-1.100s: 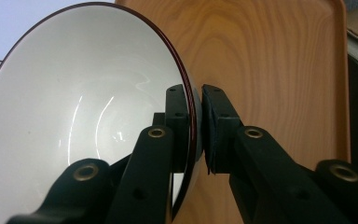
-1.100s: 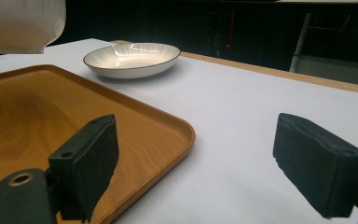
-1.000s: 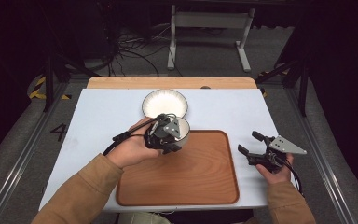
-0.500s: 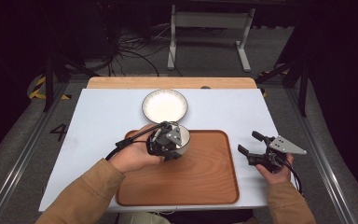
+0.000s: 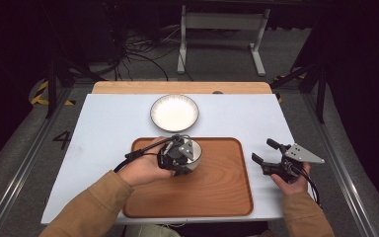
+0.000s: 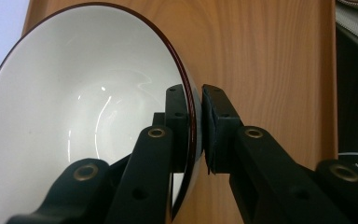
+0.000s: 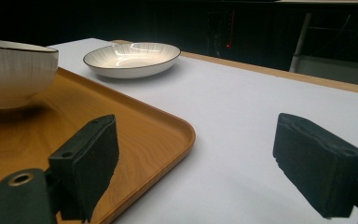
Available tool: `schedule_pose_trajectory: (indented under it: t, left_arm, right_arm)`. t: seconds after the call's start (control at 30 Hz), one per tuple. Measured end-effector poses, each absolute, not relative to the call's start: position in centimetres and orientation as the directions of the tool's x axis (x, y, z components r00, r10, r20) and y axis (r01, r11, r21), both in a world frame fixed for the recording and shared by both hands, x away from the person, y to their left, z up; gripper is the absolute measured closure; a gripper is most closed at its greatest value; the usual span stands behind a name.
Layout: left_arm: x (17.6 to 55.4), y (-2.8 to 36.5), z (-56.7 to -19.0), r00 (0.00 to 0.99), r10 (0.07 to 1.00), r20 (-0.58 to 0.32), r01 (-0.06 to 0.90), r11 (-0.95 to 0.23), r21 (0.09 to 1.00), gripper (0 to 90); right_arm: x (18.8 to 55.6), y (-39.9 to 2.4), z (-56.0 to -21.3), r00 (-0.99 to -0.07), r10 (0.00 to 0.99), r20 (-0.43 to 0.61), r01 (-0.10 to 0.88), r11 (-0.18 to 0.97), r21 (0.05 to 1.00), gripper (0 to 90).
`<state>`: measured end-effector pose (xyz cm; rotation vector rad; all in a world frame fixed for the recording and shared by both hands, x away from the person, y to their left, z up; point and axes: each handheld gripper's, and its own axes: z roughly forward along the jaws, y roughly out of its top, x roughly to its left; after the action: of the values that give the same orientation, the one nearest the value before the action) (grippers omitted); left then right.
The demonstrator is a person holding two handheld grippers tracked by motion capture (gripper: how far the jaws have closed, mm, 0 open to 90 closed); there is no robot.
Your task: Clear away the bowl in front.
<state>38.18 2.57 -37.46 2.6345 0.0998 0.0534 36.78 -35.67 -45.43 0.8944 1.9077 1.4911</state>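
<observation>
Wooden tray (image 5: 217,192), lower centre of the high frame, now carries the bowl (image 5: 193,154) at its upper-left corner; a second ago my left gripper (image 5: 176,159) held that bowl higher and farther up the frame, over the tray's far edge, near the plate (image 5: 174,112). It has since come down onto the wood, so I judge the placing almost done, with only the release left. My left tongs are pinching the bowl's rim, 1 pad inside and 1 outside, as the left gripper view shows at centre (image 6: 193,135). My right gripper (image 5: 269,154) rests at the right of the frame, off the tray on the white table (image 5: 94,128), jaws spread with nothing between them. The bowl is white and glossy inside, with a thin dark rim; its outer wall (image 7: 18,74) is pale with fine vertical lines.
</observation>
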Motion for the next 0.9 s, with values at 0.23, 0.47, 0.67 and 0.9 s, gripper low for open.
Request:
schedule_pose_trajectory:
  t: [0.23,0.47,0.67,0.9]
  left_arm:
    - [38.1,2.5,-38.0,0.997,0.073,0.01,0.06,-0.878,0.475,81.8]
    - [38.0,2.4,-38.6,0.997,0.072,-0.005,0.066,-0.882,0.466,81.9]
    - [38.0,2.4,-38.6,0.998,0.069,-0.007,0.064,-0.887,0.457,81.9]
    - [37.9,2.5,-38.7,0.997,0.07,-0.037,0.08,-0.886,0.457,82.3]
  right_arm:
    - [36.8,-35.7,-45.4,-0.626,0.78,-0.023,0.165,0.161,0.973,14.9]
    - [36.8,-35.7,-45.4,-0.626,0.779,-0.025,0.165,0.164,0.972,14.9]
    - [36.8,-35.7,-45.4,-0.626,0.779,-0.026,0.165,0.164,0.973,14.9]
    - [36.8,-35.7,-45.4,-0.627,0.779,-0.026,0.165,0.165,0.972,14.9]
